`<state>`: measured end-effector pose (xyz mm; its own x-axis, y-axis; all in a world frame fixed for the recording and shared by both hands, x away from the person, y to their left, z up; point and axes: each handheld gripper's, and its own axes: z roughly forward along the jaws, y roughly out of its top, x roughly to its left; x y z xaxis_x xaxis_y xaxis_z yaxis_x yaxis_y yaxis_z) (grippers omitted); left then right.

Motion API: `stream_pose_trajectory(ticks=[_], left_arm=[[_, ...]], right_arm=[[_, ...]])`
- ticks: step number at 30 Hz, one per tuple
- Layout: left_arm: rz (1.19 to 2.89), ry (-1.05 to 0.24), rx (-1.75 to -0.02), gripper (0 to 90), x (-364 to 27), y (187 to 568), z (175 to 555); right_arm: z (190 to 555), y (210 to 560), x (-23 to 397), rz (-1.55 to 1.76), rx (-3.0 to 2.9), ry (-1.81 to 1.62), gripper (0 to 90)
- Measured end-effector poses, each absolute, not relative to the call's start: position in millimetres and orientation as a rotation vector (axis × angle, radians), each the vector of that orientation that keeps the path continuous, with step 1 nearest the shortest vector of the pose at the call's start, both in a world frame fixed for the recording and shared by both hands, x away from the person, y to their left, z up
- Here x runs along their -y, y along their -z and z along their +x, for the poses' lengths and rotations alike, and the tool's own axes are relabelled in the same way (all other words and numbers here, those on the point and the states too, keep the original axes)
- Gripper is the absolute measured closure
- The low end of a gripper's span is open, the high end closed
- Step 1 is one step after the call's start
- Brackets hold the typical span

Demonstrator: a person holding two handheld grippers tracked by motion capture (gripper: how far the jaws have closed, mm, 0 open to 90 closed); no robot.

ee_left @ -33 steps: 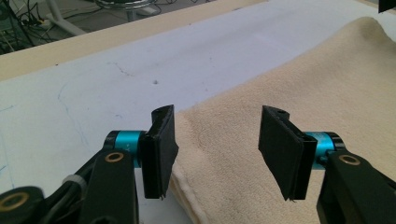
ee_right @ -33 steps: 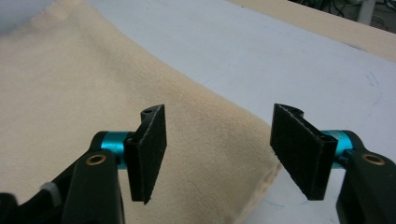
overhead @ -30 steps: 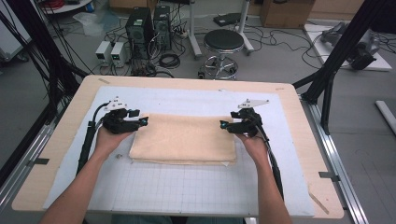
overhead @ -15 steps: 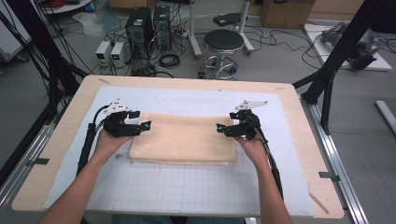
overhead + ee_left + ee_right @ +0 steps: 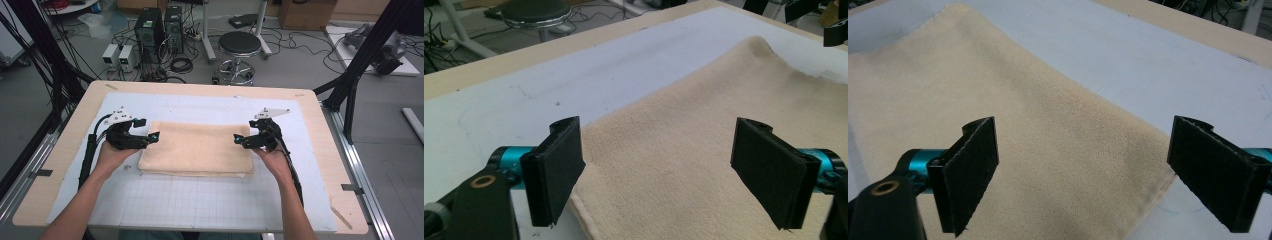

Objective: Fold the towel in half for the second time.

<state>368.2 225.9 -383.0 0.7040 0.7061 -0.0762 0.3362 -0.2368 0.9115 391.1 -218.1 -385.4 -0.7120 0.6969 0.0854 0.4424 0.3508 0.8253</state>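
From the high view, a folded beige towel (image 5: 196, 149) lies flat in the middle of the bench (image 5: 65, 150). The left claw (image 5: 150, 136) sits at its left edge and the right claw (image 5: 239, 139) at its right edge. In the left gripper view, the jaws have just been opening and stand spread above the towel's (image 5: 684, 150) corner, pads clear of it. The right gripper view shows the same: jaws just opened, spread over the towel's (image 5: 1048, 150) edge, pinching nothing.

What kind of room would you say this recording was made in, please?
Most likely a robotics lab: computer towers and loose cables sit on the floor beyond the table, beside a round stool.
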Motion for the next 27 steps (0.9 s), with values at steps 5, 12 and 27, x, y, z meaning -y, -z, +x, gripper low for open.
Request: stream_pose_trajectory(ticks=[5, 12, 27], left_arm=[[1.823, -0.434, -0.801, 16.0, -225, 378, 363], [1.823, -0.426, -0.776, 11.1, -223, 375, 356], [1.823, -0.402, -0.801, 2.5, -235, 379, 342]], right_arm=[[387, 382, 220, 1.023, -2.336, -1.295, 12.3], [378, 373, 220, 0.967, -2.333, -1.290, 11.9], [363, 365, 225, 0.962, -2.321, -1.269, 11.8]])
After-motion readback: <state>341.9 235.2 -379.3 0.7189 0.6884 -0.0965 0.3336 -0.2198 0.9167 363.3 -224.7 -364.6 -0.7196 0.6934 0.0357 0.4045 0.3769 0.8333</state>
